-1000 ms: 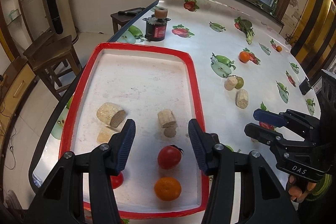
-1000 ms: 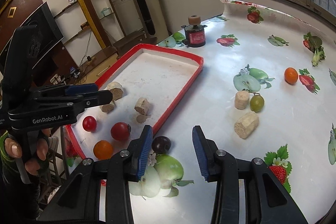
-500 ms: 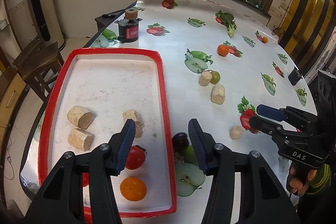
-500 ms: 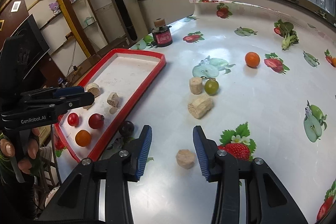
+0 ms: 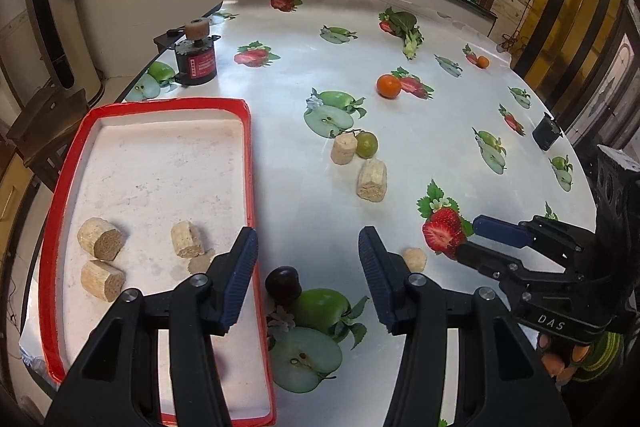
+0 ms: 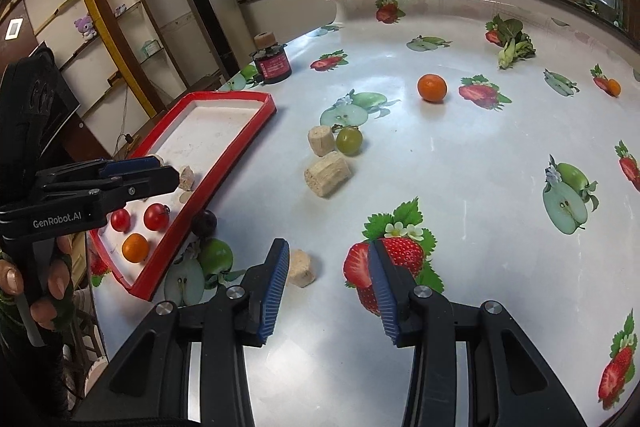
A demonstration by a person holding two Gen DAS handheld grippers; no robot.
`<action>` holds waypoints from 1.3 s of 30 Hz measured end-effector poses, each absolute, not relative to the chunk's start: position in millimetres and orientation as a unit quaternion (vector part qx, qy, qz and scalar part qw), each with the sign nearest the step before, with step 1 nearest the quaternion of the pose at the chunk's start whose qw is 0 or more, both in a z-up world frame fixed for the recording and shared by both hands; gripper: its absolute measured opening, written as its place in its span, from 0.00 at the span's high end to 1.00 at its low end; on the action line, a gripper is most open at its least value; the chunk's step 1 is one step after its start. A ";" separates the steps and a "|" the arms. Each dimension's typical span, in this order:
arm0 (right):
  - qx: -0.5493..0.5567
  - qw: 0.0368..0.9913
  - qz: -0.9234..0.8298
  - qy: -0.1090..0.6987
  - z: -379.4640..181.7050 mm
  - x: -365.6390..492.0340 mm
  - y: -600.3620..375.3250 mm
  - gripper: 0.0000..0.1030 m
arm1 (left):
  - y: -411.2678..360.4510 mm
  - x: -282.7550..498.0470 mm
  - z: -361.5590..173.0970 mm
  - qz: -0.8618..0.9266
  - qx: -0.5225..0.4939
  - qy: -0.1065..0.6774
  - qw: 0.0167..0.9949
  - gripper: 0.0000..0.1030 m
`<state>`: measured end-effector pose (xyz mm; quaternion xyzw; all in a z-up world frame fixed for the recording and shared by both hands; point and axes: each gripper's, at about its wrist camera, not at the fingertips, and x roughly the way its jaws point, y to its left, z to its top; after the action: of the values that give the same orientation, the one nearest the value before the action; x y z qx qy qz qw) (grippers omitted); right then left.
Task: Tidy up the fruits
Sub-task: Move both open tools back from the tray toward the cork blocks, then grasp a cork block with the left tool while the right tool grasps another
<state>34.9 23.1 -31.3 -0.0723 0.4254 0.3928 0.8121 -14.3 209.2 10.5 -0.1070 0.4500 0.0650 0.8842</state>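
Just outside the red tray (image 5: 251,163), dark plum (image 5: 283,284) sits between the spread, empty left gripper (image 5: 307,277) fingers. Likely light, smooth, prone to rolling; pinch across its widest middle. Right gripper (image 6: 328,291) hangs agape, empty.

Left gripper (image 5: 308,267) jaws apart; plum (image 5: 283,284) between them, tray (image 5: 251,163) rim at 9 o'clock, cork (image 5: 414,259) at 3. Bare table (image 5: 304,195) toward 12.

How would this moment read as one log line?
left hand-held gripper: open, above dark round plum | right hand-held gripper: open | red-rimmed tray: three fruits
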 end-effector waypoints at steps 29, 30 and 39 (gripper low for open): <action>-0.107 0.775 0.416 0.464 -72.6 31.1 63.6 0.59 | 183.2 67.9 -32.2 0.007 -0.111 0.492 0.863 0.51; -0.109 0.776 0.417 0.460 -74.4 30.7 65.4 0.59 | 180.5 73.1 -36.3 0.006 -0.108 0.498 0.860 0.51; -0.094 0.794 0.394 0.454 -65.5 36.4 30.8 0.75 | 160.2 93.5 -58.4 -0.013 -0.090 0.509 0.856 0.65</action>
<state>36.4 30.8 -65.5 -0.0938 0.4541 0.3936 0.7937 93.5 160.2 -58.4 -0.0897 0.5095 -0.0132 0.8557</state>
